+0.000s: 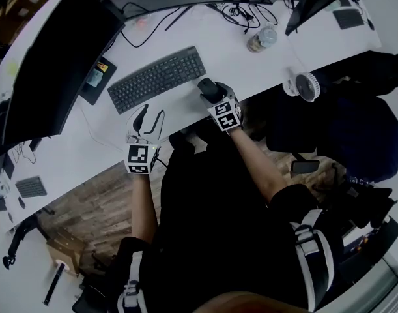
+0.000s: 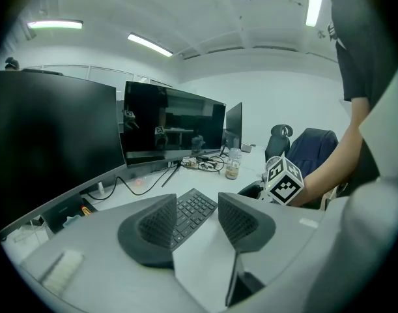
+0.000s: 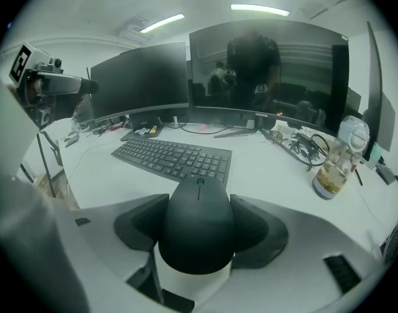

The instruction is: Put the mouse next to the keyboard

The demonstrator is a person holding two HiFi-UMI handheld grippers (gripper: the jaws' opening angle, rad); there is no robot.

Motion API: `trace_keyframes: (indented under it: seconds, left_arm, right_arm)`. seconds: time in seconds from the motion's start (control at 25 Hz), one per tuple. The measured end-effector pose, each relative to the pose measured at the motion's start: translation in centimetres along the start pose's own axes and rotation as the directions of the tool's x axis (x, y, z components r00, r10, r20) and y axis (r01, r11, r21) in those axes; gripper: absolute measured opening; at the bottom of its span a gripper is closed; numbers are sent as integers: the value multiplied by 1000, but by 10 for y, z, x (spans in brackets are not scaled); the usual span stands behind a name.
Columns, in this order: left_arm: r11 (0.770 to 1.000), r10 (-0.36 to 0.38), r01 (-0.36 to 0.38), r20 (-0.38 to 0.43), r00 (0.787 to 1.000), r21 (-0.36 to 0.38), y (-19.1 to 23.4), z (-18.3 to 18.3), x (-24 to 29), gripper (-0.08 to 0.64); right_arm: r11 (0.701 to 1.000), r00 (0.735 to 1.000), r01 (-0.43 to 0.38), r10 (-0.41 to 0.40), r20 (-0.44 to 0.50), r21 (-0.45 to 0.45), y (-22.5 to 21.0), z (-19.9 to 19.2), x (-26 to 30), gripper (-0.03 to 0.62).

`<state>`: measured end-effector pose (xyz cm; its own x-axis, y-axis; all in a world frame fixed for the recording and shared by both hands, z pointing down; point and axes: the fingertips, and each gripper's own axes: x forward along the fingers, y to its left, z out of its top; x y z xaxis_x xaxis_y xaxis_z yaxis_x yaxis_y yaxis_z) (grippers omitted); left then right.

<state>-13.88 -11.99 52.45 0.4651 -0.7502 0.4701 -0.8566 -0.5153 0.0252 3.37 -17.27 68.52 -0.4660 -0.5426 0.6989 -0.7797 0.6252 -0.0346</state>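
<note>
**Mouse clamped in the right hand-held gripper, beside the keyboard**

The right hand-held gripper (image 1: 212, 95) has its jaws pressed on both flanks of the black mouse (image 3: 199, 222). The mouse sits just off the right end of the dark keyboard (image 1: 157, 78), near the front edge of the white table (image 1: 270, 70). It may be resting on the table or held slightly above it; the views do not settle that. The left hand-held gripper (image 1: 151, 119) is over the table below the keyboard, its jaws apart with nothing between them.
</note>
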Motion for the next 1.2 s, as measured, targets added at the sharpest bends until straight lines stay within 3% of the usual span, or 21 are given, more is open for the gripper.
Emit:
trace_keyframes:
  seconds: [0.64, 0.84, 1.2]
  left_arm:
    - [999, 52, -52, -12, 999, 1, -8, 32, 47, 196]
    - [997, 72, -72, -25, 997, -2, -12, 35, 54, 196]
    - [987, 158, -159, -39, 987, -13, -10, 36, 60, 189]
  right_arm:
    - [1000, 1000, -10, 10, 7, -2, -73, 18, 18, 293]
    - [998, 999, -51, 51, 3, 27, -84, 19, 30, 293]
    - [998, 998, -59, 60, -10, 17, -107, 19, 57, 293]
